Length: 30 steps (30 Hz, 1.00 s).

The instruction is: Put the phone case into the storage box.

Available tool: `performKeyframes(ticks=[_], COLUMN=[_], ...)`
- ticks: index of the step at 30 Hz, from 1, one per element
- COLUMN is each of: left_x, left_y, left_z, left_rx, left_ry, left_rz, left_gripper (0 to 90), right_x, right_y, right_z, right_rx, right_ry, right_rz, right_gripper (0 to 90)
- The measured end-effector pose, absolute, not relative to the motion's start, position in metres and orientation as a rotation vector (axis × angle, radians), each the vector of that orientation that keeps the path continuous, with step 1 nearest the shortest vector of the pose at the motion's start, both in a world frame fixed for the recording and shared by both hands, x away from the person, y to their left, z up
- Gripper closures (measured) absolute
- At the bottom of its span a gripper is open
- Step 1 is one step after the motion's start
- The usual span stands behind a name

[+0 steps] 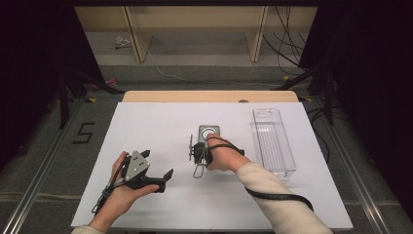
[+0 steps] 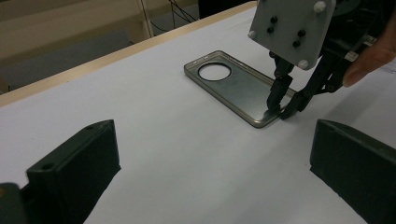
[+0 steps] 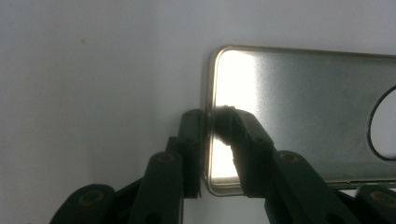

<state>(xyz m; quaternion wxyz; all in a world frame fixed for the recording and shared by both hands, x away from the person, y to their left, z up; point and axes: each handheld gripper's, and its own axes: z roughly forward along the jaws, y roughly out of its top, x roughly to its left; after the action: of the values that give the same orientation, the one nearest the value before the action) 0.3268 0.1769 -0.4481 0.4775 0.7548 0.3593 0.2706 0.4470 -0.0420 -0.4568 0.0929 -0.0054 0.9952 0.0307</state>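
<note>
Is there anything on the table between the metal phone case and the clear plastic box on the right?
Nothing visible. The right tongs pinch the short end wall of the flat grey metal phone case, and bare white table lies between it and the long clear plastic box.

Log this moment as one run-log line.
right hand-held gripper: shut on phone case short edge | left hand-held gripper: open, idle | clear bin: right of case, apart
</note>
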Motion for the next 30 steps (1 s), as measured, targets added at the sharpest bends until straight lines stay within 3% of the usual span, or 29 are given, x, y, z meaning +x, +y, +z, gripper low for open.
performKeyframes(ticks=[17,30], left_x=[0.3267,0.3268], left_y=[0.1769,0.1770], left_z=[-0.4481,-0.4480], left_rx=[1.843,1.842], left_ry=[0.878,0.877], left_rz=[0.661,0.662], left_gripper=[1.4,1.5], right_x=[0.4460,0.4448], right_y=[-0.0412,-0.0404], right_z=[-0.4569,-0.4567], right_rx=[0.024,0.031], right_ry=[2.975,2.964], right_rz=[0.087,0.068], right_gripper=[85.3,87.4])
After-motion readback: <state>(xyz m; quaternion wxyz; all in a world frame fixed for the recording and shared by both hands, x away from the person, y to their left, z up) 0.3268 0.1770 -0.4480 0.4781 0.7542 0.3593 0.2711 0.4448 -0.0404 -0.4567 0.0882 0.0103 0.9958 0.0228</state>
